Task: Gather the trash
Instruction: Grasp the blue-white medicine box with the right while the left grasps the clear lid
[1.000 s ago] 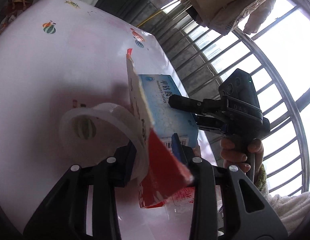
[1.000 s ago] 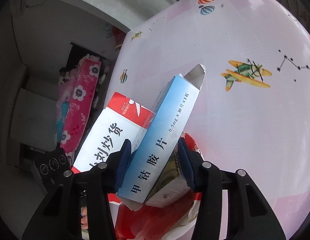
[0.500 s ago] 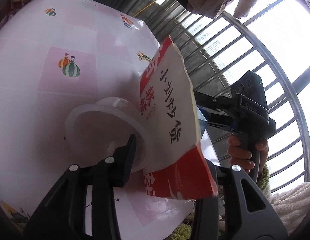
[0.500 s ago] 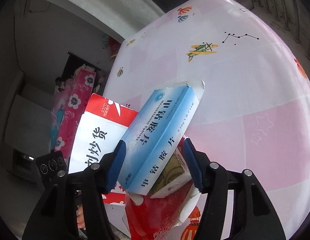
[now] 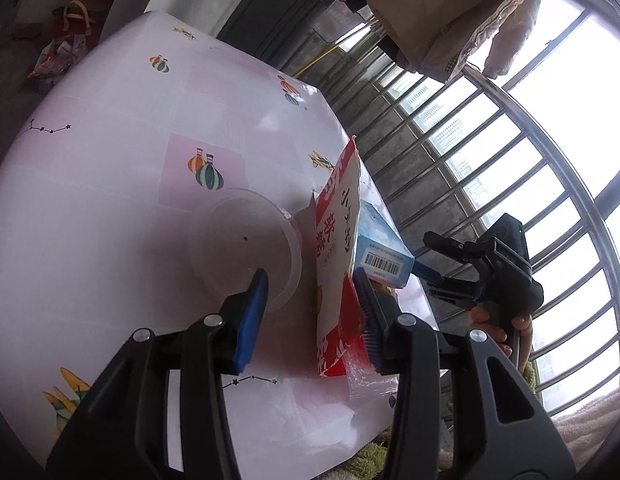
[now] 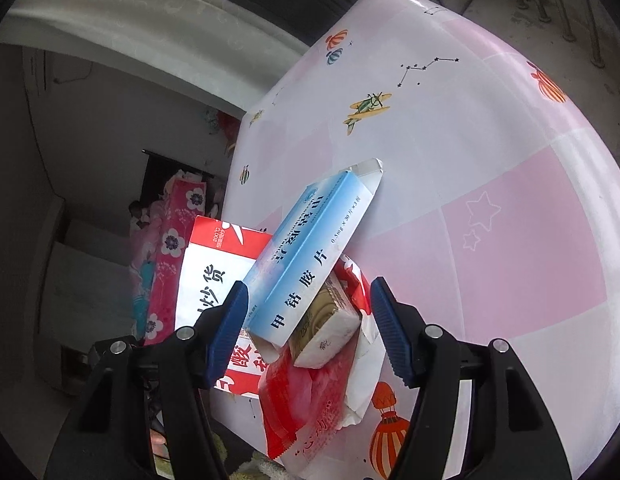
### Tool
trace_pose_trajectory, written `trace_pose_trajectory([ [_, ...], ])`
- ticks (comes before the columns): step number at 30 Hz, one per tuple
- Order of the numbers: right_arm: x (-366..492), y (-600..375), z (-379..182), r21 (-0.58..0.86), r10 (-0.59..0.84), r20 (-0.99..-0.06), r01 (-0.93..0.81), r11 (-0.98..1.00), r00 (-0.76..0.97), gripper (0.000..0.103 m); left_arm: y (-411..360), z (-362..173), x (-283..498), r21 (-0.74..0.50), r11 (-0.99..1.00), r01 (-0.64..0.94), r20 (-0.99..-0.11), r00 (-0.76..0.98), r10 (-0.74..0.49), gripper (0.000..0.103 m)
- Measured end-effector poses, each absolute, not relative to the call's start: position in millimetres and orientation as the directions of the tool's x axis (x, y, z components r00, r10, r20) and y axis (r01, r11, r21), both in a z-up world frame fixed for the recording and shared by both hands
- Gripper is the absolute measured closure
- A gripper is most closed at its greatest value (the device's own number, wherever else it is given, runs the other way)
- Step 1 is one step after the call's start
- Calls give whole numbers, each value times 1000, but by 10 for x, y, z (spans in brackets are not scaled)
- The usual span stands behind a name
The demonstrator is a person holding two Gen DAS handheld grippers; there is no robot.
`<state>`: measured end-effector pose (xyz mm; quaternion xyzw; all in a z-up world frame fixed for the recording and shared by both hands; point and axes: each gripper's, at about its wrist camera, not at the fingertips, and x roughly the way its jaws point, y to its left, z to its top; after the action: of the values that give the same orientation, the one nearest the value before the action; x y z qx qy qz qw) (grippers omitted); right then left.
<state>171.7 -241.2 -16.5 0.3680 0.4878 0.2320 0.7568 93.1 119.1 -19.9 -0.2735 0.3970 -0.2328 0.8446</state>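
Blue box (image 6: 305,258) released — right gripper (image 6: 310,330) jaws just opened.

We see a worktop (image 6: 490,200) in pink and white squares printed with striped balloons, a yellow-green plane and black star lines. At its six o'clock edge lie a pale blue box (image 6: 310,256) with dark lettering, a red-and-white bag (image 6: 213,276) with black characters, and a red wrapper (image 6: 305,396). Each hand-held gripper (image 6: 305,328) is black with blue pads (image 6: 225,328).
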Motion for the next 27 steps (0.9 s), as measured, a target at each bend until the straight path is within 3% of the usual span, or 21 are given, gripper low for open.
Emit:
trace_pose_trajectory([
  [19,2062,-2290,-306,840,765,-518,56,540,382,41,1574,-320,1357,-756,655,-13,-508,644,-573,64],
  [27,2135,-2202,-388,844,781,-518,63,532,348,41,1836,-457,1531,-854,510,-103,-442,662,-606,64],
])
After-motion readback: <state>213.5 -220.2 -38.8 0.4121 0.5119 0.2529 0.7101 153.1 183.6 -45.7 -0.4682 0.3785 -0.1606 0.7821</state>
